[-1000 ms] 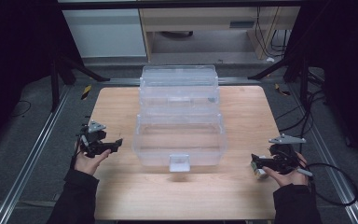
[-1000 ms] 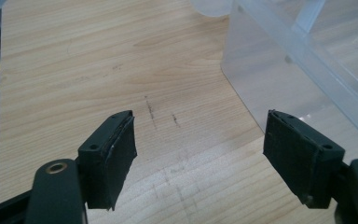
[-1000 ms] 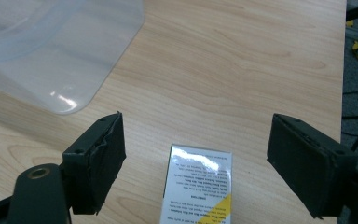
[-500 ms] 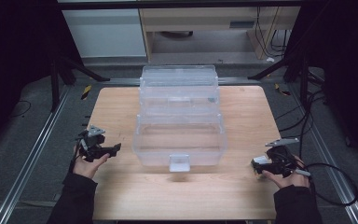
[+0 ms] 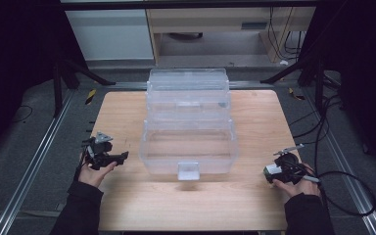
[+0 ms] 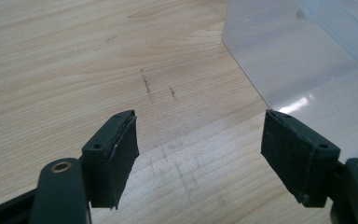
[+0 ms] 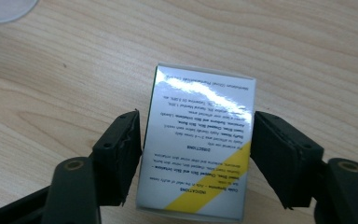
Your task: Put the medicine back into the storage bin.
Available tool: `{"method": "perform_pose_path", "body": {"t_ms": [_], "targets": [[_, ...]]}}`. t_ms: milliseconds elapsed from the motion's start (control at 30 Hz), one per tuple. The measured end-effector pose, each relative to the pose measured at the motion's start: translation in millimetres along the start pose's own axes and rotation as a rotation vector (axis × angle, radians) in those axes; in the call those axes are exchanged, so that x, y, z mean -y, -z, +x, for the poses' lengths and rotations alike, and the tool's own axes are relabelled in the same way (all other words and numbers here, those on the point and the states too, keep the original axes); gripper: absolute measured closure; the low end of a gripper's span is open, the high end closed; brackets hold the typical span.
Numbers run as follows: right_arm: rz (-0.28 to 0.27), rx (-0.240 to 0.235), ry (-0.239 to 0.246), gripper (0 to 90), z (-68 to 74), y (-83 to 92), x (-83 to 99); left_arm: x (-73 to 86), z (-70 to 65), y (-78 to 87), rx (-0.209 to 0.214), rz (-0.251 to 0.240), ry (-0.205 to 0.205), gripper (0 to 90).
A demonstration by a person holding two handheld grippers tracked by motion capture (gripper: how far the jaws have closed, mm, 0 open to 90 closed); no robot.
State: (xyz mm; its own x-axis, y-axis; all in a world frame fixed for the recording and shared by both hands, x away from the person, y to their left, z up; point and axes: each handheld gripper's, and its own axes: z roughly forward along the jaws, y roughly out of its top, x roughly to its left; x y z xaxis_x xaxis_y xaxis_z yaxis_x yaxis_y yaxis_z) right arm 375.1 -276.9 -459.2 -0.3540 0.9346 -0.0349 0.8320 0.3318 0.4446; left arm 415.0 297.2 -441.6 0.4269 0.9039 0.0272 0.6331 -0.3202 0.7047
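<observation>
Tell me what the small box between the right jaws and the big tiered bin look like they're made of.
Small box: likely glossy coated cardboard; printed text, a yellow stripe, sharp folded edges and a bright glare streak. Tiered bin: apparently clear, smooth rigid plastic; the wooden table shows through its walls, with soft reflections.

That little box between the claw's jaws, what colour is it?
The little box is white with small black print, a yellow diagonal stripe and a green edge; the right gripper view shows it best.
</observation>
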Motion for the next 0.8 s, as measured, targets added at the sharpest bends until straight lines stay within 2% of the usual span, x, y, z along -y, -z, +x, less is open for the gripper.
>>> {"method": "perform_pose_path", "body": {"t_ms": [300,500,667,767,800], "targets": [[0.066,0.005,0.005,42.4,3.2,-9.2,-4.0,-0.7,-2.2,-1.3,0.011,0.013,-0.009,28.2],[0.077,0.005,-0.001,44.5,4.3,-8.2,-6.4,-0.7,-1.5,-1.7,0.014,0.012,-0.005,28.7],[0.007,-0.003,-0.007,44.8,1.9,3.8,-8.4,-1.4,-1.9,-0.6,0.012,0.013,-0.006,29.1],[-0.077,-0.028,-0.015,44.9,0.7,16.3,-10.7,-2.0,-2.4,0.4,0.011,0.008,-0.007,29.4],[-0.126,-0.05,-0.016,44.9,1.2,23.4,-12.8,-2.0,-2.6,0.6,0.013,0.008,-0.007,29.5]]}}
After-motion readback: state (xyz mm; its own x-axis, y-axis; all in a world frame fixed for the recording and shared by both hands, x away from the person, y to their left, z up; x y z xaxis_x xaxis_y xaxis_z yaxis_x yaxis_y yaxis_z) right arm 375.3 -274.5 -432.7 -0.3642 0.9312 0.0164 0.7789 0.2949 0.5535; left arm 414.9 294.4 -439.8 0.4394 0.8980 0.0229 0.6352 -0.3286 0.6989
